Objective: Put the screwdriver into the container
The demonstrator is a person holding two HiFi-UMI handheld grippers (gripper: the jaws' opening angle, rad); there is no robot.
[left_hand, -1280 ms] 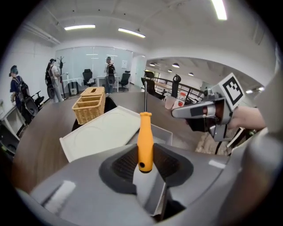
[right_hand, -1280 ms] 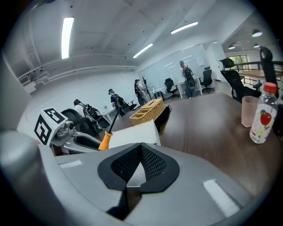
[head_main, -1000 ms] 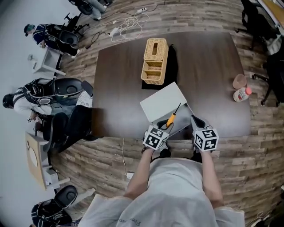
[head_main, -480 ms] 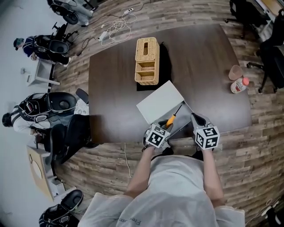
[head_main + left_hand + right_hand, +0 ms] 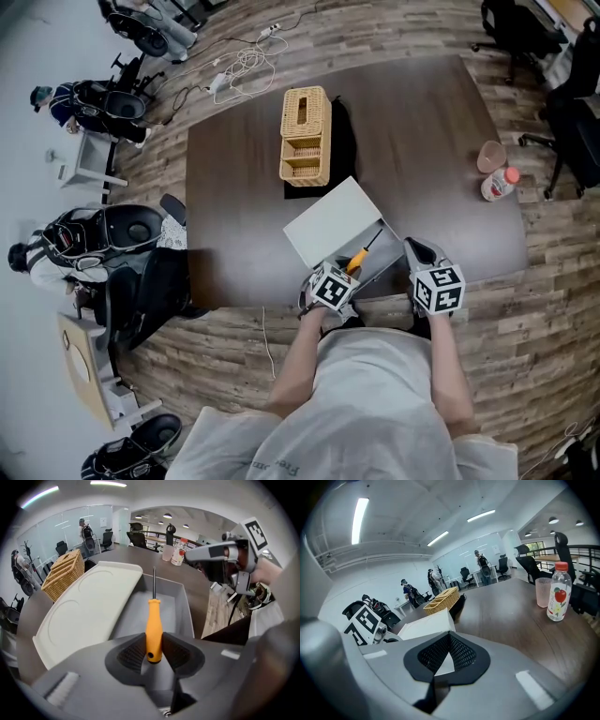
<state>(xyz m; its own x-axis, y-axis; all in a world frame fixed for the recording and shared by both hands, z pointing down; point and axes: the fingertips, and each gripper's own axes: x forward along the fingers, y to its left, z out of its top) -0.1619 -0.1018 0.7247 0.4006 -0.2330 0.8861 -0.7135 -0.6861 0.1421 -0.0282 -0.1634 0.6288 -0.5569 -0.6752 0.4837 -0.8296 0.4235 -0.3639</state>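
Note:
An orange-handled screwdriver [image 5: 153, 629] is clamped by its handle between the pads of my left gripper [image 5: 153, 649]. Its metal shaft points down into the open grey container [image 5: 183, 607]. In the head view the screwdriver [image 5: 359, 255] slants over the container [image 5: 386, 269] near the table's front edge, ahead of the left gripper [image 5: 343, 274]. My right gripper [image 5: 418, 254] hovers just right of the container. In its own view the right gripper [image 5: 449, 637] has its pads closed together with nothing between them.
A white lid [image 5: 331, 221] lies against the container's far left side. Behind it stands a wicker basket [image 5: 305, 137]. A bottle [image 5: 494, 185] and a pink cup [image 5: 489, 156] stand at the table's right edge. People and office chairs are off to the left.
My left gripper has tipped downward and sunk, so the screwdriver's shaft now points into the grey container instead of over it. The right gripper has barely moved.

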